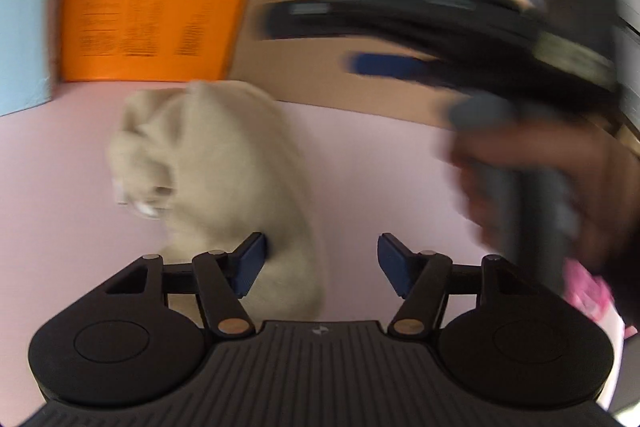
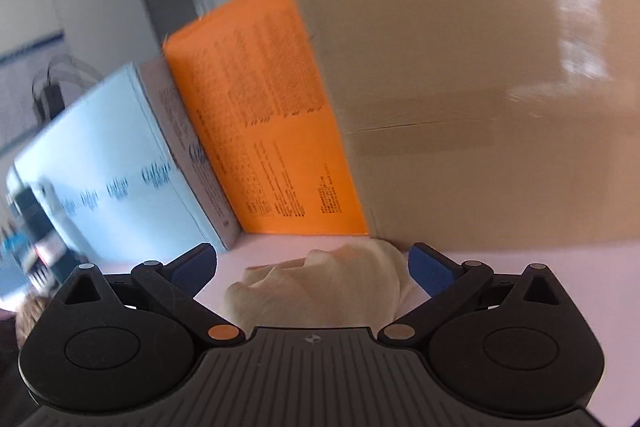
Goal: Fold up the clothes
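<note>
The beige garment (image 1: pixel 224 183) lies bunched in a loose heap on the pink table surface (image 1: pixel 360 167), close to the base of the boxes at the rear. In the left wrist view, the left gripper (image 1: pixel 322 261) is positioned low over the near end of the garment. Its jaws stand partly apart. The left blue pad (image 1: pixel 250 263) is at the edge of the cloth; whether it touches cannot be determined. The right blue pad (image 1: pixel 394 265) is clear of the cloth, over bare pink surface. The gripper pinches no fabric. At the right of this view, heavily blurred, a hand (image 1: pixel 560 179) holds the handle of the right gripper (image 1: pixel 384 65), whose black body and one blue pad extend leftward above the table. In the right wrist view, the right gripper (image 2: pixel 312 267) has its jaws wide apart and holds nothing; the garment (image 2: pixel 320 291) appears between and below the two blue pads, lying on the table surface (image 2: pixel 560 287). Behind the garment stand an orange printed box (image 2: pixel 264 123), a large brown cardboard box (image 2: pixel 480 87) to its right, and a light blue box (image 2: pixel 108 155) to its left. Both views show motion blur.
</note>
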Available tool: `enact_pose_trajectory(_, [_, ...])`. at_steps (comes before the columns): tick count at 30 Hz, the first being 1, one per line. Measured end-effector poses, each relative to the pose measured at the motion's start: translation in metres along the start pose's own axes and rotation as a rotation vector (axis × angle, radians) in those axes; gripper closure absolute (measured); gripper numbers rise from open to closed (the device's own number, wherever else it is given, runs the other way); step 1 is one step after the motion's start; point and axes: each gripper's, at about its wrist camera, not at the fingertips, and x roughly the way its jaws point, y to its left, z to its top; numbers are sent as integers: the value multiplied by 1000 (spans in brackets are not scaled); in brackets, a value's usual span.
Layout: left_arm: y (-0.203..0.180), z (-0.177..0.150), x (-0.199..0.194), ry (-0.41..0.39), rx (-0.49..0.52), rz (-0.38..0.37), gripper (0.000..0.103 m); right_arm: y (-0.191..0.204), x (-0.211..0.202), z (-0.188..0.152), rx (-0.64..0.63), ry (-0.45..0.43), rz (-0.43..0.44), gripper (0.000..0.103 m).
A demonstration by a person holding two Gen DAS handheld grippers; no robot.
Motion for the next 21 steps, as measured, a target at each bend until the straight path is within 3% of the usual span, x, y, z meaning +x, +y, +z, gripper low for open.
enact_pose_trajectory(2, [-16, -5, -1, 30, 64, -81, 43, 7, 28, 4, -59, 74, 5, 0])
enact_pose_trajectory(4, [-31, -10, -3, 44, 118, -116, 39, 10, 53, 3, -86, 132, 28, 0])
enact_pose_trajectory(8, [-45, -16, -19, -18, 149, -51, 23, 7, 83, -3, -56, 188, 57, 7])
enact_pose_trajectory(10, [-42, -16, -31, -88, 128, 26, 20, 2, 93, -5, -16, 197, 73, 31])
enact_pose_trajectory(12, [-35, -15, -40, -140, 93, 115, 20, -4, 97, -8, 23, 219, 79, 76])
enact_pose_trajectory(14, [-26, -12, -45, -147, 33, 181, 19, -14, 94, -10, 85, 225, 99, 87])
enact_pose_trajectory(17, [-16, -14, -50, -126, -44, 234, 18, -27, 82, -10, 186, 203, 128, 97])
enact_pose_trajectory(21, [-12, -21, -58, -116, -94, 276, 18, -43, 44, -6, 321, 120, 189, 98])
